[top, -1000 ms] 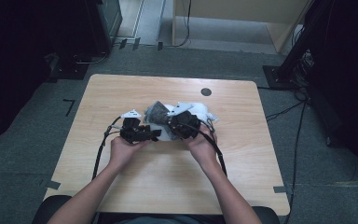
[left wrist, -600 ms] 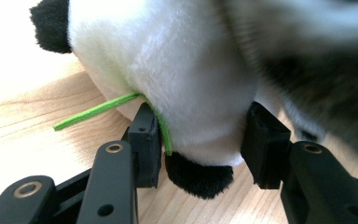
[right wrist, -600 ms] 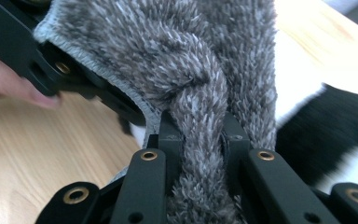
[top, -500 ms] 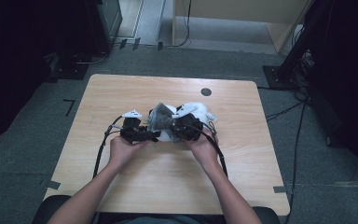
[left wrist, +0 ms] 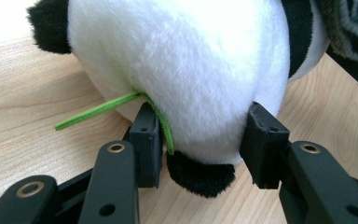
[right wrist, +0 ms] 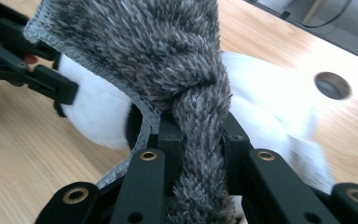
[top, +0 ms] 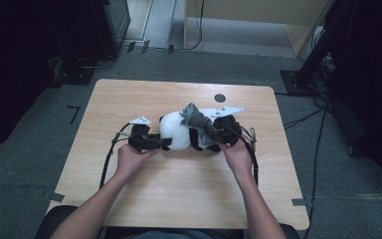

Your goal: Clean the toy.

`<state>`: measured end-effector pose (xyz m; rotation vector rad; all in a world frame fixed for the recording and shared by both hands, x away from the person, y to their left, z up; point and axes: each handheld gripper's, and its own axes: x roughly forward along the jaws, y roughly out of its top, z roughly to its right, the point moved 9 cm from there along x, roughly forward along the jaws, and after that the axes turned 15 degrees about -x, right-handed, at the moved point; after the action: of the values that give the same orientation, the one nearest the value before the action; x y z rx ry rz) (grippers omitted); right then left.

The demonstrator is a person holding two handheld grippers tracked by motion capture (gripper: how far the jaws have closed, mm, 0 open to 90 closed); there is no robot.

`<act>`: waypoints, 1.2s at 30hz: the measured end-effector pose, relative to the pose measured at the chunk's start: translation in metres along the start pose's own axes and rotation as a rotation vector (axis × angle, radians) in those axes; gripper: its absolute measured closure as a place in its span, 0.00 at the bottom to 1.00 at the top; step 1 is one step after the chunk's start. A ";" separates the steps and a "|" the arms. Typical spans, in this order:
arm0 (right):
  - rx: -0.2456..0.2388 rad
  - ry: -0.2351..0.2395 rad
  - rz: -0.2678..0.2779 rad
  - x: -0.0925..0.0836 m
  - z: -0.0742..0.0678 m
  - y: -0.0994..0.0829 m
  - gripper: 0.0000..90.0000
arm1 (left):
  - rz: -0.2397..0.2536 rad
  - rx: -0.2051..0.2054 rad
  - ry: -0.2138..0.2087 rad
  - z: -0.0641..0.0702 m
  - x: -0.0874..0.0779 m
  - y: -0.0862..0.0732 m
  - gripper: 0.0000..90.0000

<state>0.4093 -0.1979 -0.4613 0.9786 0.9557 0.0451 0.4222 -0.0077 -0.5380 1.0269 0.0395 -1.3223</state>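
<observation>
The plush panda (top: pixel 179 132) is pinched by the left tongs (left wrist: pixel 200 140), the grey cloth (right wrist: pixel 191 70) clamped in the right tongs (right wrist: pixel 200 149), draping judged unfinished

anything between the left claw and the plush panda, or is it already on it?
Nothing visible stands between them. The left claw has its jaws on either side of the plush panda, pads against the white fur. A green strip runs past one pad. The right claw is shut on the grey fuzzy cloth.

A lab: bare wooden table (top: pixel 129 99), grey carpet (top: pixel 40 164), trailing cables (top: pixel 308 117).
</observation>
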 end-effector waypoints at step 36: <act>0.252 -0.065 -0.016 -0.016 0.068 -0.068 0.85 | 0.002 0.019 -0.007 -0.004 0.001 0.004 0.60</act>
<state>0.4227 -0.2912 -0.4858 1.1966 0.9232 -0.1227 0.4271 -0.0064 -0.5385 1.0379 0.0206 -1.3264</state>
